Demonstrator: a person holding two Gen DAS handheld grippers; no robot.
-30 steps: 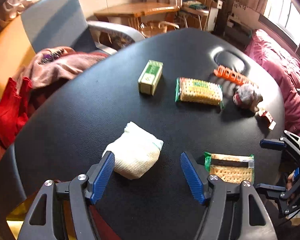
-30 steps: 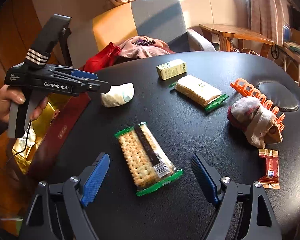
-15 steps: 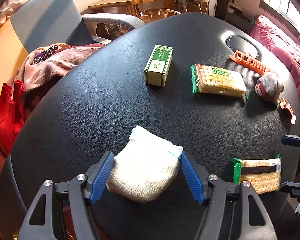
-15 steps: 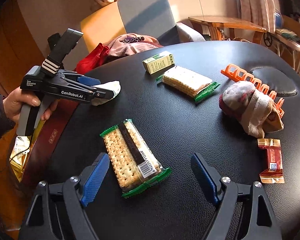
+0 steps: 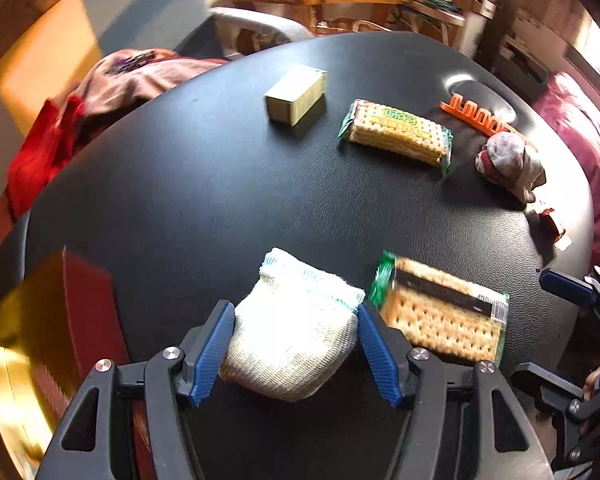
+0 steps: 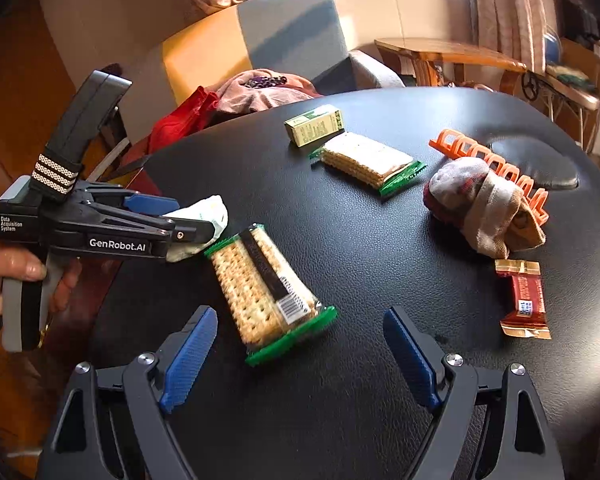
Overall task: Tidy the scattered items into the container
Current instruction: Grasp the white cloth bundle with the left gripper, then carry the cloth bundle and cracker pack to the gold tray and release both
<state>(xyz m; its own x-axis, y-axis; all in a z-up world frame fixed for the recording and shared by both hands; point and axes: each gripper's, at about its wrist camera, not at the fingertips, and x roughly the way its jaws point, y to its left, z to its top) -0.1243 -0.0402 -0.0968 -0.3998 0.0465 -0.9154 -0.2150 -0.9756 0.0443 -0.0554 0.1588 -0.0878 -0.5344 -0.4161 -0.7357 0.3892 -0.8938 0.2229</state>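
My left gripper (image 5: 296, 348) is shut on a white rolled sock (image 5: 292, 336) and holds it above the black table (image 5: 220, 184) near its left edge; the sock also shows in the right wrist view (image 6: 204, 216). My right gripper (image 6: 296, 356) is open and empty, just in front of a cracker pack with a dark band (image 6: 268, 288). A red and gold box (image 5: 60, 340) sits below the table edge at left. A second cracker pack (image 6: 368, 162), a green box (image 6: 314, 125), a rolled grey sock (image 6: 480, 204) and a red snack bar (image 6: 526, 300) lie on the table.
An orange plastic rack (image 6: 496, 168) lies behind the grey sock. An armchair with red and pink clothes (image 6: 252, 92) stands beyond the table's far left. A wooden side table (image 6: 448, 50) is at the back.
My left gripper closed on the white sock, lifted it and carried it toward the table's left edge. My right gripper moved closer to the banded cracker pack.
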